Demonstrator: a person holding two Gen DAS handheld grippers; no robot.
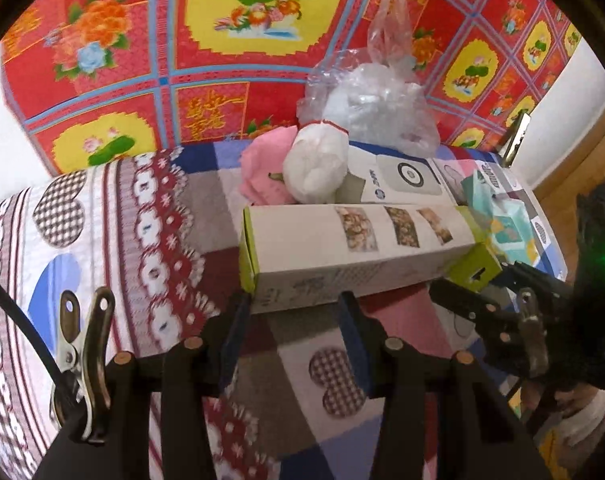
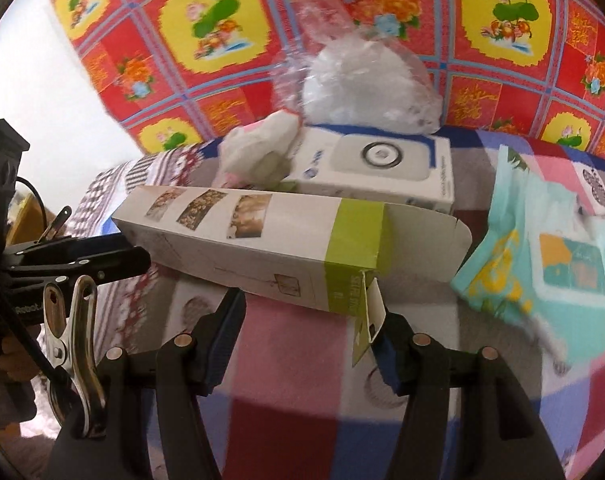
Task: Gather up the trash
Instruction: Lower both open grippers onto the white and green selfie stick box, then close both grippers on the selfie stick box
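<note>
Patchwork bedspread [image 1: 114, 220] holds a long carton [image 1: 354, 248] below red floral cloth [image 1: 142, 52].

Wipes pack [image 2: 550, 264] blurred; box print unreadable.

We can read little: "Robot" in white on the black body of the left gripper [image 2: 82, 258], at 9 o'clock in the right wrist view. Gold Chinese characters sit on the red floral cloth [image 1: 206, 108] at 11 o'clock in the left wrist view; we can't make them out. Print on the long white box [image 2: 262, 248] is too blurred
</note>
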